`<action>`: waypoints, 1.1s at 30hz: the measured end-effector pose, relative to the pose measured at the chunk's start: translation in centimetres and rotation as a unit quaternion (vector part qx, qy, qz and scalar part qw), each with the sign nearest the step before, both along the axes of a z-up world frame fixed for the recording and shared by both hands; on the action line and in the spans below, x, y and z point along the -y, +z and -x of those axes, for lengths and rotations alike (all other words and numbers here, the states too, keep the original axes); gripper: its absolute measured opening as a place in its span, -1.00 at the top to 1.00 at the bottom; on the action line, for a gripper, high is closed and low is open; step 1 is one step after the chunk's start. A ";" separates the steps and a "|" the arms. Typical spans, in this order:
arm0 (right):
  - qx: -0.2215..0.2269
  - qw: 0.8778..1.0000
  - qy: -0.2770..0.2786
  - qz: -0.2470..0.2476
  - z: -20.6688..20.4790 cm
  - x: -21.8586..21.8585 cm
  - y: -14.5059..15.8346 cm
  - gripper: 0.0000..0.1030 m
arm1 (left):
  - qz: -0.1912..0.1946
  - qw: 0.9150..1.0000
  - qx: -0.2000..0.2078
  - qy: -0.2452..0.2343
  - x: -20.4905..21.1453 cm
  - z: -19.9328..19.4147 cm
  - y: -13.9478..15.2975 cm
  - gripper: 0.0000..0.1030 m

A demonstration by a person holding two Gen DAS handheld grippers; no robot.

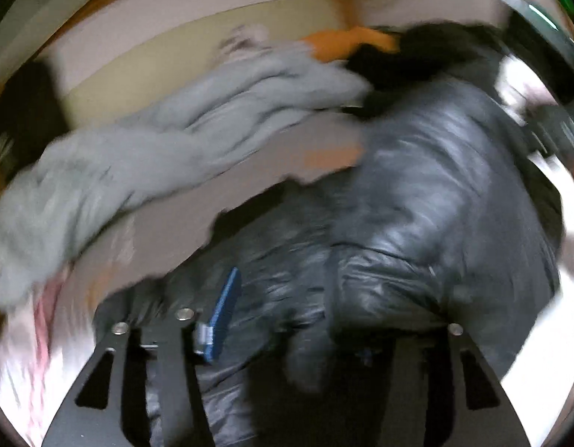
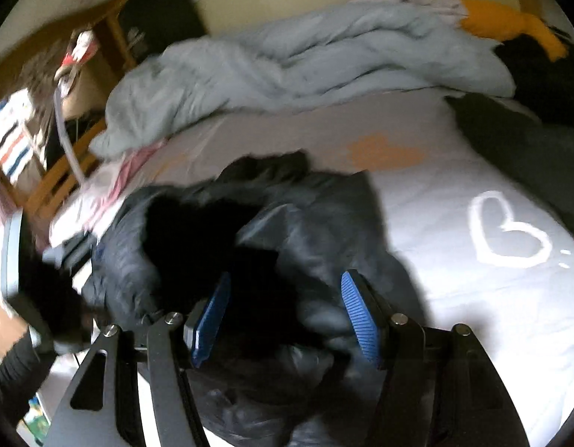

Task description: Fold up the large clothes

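A shiny black puffer jacket (image 1: 428,201) lies bunched on the white bed sheet (image 2: 473,298); it also shows in the right wrist view (image 2: 309,231). My left gripper (image 1: 279,316) is over it, and jacket fabric covers its right finger, with only the left blue pad (image 1: 221,320) showing. My right gripper (image 2: 287,316) is open, its blue pads (image 2: 361,320) on either side of a fold of the jacket. The left wrist view is blurred by motion.
A crumpled grey-blue blanket (image 2: 287,59) lies across the far side of the bed. An orange item (image 2: 510,22) and dark clothes (image 2: 540,70) sit at the far right. A wooden bed frame (image 2: 59,175) and cluttered shelves stand at left.
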State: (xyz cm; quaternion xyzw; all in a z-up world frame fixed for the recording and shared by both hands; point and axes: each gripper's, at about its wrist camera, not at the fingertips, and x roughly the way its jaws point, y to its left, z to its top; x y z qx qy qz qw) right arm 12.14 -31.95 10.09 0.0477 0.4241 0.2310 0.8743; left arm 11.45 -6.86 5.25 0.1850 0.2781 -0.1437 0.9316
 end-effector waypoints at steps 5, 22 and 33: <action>-0.017 0.998 0.045 0.029 2.0 -5.0 -1.9 -0.25 | 0.091 0.995 -0.028 0.041 -4.4 -0.2 1.0 -0.33; -0.038 0.992 -0.092 0.077 -0.4 -4.0 -3.9 -0.25 | 0.177 0.970 -0.146 -0.078 -3.1 6.7 0.6 -0.84; 0.000 0.986 -0.105 0.131 0.1 -4.7 -3.1 -0.25 | 0.161 0.967 -0.193 -0.044 -1.1 4.7 -2.8 0.47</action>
